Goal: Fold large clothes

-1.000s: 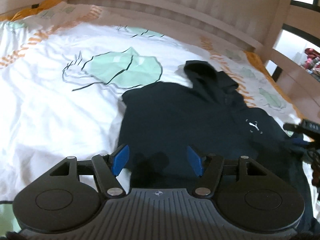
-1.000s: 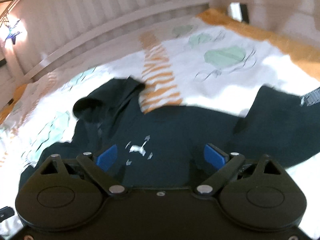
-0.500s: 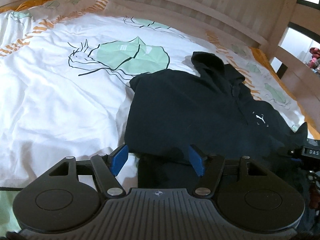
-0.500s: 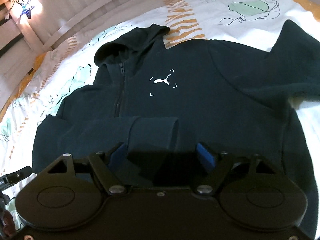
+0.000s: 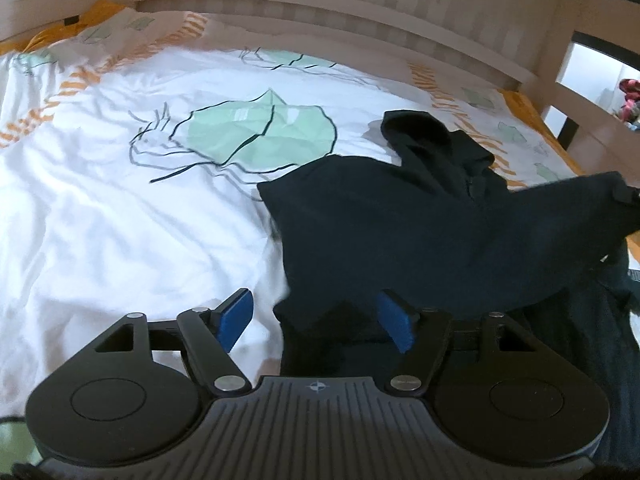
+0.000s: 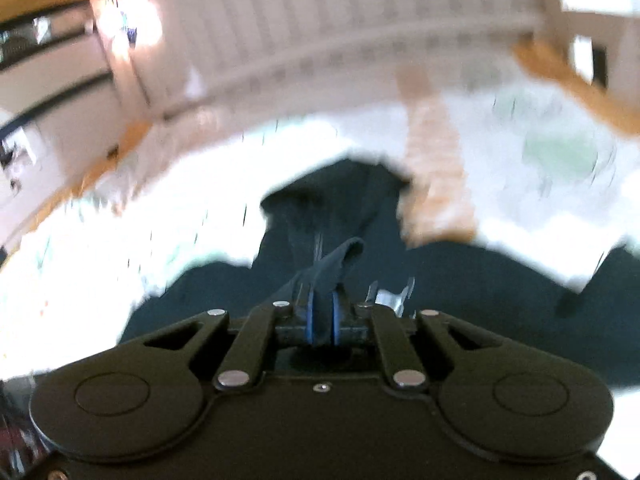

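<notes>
Here is the dark hoodie (image 5: pixel 400 220) spread on the bed (image 5: pixel 120 220), lying toward the bed's right side with its hood (image 5: pixel 420 132) pointing at the slatted wooden headboard (image 5: pixel 320 20). The bed carries a white cover printed with a big green leaf (image 5: pixel 256 136) and orange stripes.

Right gripper (image 6: pixel 323 318): blue pads pressed together, pinching a fold of the hoodie's dark cloth, and that fold stands up in a ridge from between the fingers. The right wrist view is badly blurred, but the pinch reads clearly. Just beside the fingers, a scrap of white logo (image 6: pixel 390 296) shows on the cloth.

From the left wrist view, the hoodie's right part is raised off the bed in a dark sheet reaching to the picture's right edge.

Left gripper (image 5: pixel 316 318): jaws spread and opening, hovering low at the hoodie's near left corner. The hem edge lies between the blue pads (image 5: pixel 236 312), the left one over white cover, the right one over dark cloth; neither presses on the fabric.
</notes>
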### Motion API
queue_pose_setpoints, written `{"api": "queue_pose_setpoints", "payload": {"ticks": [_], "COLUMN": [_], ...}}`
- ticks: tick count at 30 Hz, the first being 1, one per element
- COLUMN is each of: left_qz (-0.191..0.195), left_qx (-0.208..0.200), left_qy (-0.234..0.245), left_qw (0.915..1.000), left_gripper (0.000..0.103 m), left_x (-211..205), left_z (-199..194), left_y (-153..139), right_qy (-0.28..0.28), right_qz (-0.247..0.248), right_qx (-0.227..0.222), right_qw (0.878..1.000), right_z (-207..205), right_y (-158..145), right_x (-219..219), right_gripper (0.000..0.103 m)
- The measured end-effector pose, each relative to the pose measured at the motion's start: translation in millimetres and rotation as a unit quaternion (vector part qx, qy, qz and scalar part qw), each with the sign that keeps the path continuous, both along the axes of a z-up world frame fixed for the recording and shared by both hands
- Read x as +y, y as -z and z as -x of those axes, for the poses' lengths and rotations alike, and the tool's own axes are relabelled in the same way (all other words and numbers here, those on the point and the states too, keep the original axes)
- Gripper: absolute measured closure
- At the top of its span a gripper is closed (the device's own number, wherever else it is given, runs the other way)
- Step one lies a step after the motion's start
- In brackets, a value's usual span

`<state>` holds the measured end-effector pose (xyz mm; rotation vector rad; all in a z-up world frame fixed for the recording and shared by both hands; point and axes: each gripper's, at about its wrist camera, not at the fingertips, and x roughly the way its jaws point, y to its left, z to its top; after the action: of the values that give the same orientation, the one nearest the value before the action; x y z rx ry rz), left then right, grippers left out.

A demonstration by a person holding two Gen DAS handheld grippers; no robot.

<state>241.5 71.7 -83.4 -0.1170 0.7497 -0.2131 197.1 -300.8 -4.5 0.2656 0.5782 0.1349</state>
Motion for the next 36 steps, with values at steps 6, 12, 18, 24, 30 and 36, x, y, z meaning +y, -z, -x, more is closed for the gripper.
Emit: {"api": "queue_pose_setpoints", "payload": {"ticks": [6, 12, 18, 24, 30, 36], "left_qz": [-0.005, -0.044, -0.076, -0.089, -0.081, -0.028], "left_qx": [0.002, 0.028, 0.026, 0.028, 0.023, 0.005], "left_qy": [-0.005, -0.040, -0.037, -0.038, -0.040, -0.034], "left_qw": [1.0000, 0.9978, 0.9961, 0.9949, 0.9957, 0.9990], "left_gripper": [0.033, 0.032, 0.024, 0.019, 0.019, 0.016], "left_x": [-15.9, -10.7, 5.9, 7.3, 6.5, -2.8], "left_z": [-24.1, -45.0, -42.1, -44.9, -43.8, -29.9], "left_y": [2.6, 21.3, 34.8, 33.2, 27.8, -1.9], "right_qy": [0.045, 0.061, 0.070, 0.082, 0.069, 0.075], "right_qz": [0.041, 0.038, 0.034, 0.059, 0.138, 0.090], "right_qx": [0.083, 0.117, 0.127, 0.107, 0.106, 0.072], "right_qw": [0.995, 0.991, 0.989, 0.989, 0.982, 0.990], "right_z": [-29.9, -30.4, -24.7, -11.8, -5.3, 11.6], "right_y": [43.2, 76.8, 87.3, 86.7, 99.7, 86.8], "right_x": [-29.8, -34.0, -42.1, -41.1, -32.1, -48.7], "right_gripper": [0.087, 0.083, 0.067, 0.048, 0.033, 0.032]}}
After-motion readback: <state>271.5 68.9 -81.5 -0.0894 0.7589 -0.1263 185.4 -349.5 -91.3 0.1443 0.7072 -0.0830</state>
